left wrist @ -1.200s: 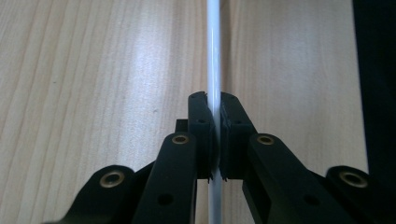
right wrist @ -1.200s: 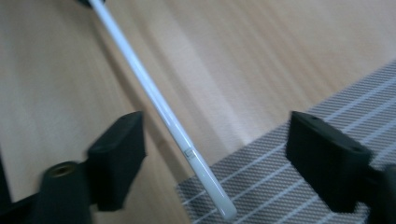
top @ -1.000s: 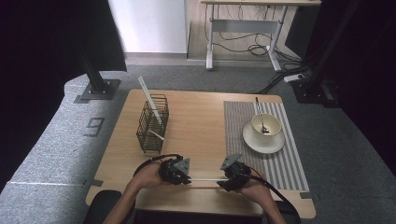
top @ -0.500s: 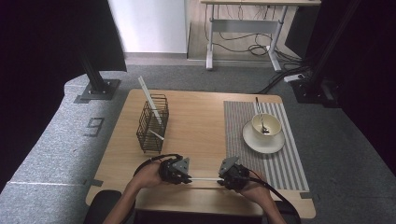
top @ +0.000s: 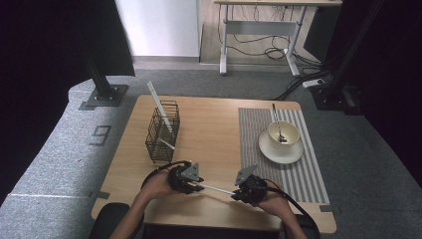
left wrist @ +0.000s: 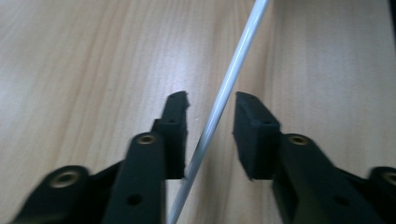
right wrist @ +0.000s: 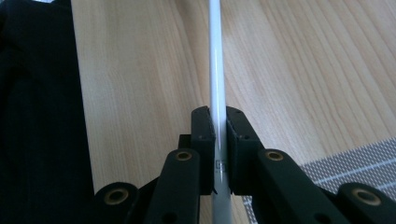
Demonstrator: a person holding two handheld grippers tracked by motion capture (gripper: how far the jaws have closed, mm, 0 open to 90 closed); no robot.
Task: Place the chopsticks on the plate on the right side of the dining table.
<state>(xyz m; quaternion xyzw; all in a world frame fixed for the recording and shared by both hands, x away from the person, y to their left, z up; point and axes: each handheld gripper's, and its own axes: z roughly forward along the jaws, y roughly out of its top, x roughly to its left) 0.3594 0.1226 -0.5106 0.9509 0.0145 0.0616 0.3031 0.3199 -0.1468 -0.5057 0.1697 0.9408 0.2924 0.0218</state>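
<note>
A thin white stick lies level just above the near part of the wooden table, spanning my two grippers. My left gripper is open. In the left gripper view the stick passes slantwise through the gap, close to the left jaw and apart from the right one. My right gripper is shut on the stick's other end. In the right gripper view both pads clamp the stick, which runs straight ahead over the wood.
A black wire basket stands at the table's left and holds more white sticks, one of them tall and leaning. On the striped placemat at the right, a cream bowl with a spoon sits on a saucer. The near table edge is just behind my hands.
My right gripper has edged slightly left with the stick. The left gripper has stayed about where it was.
</note>
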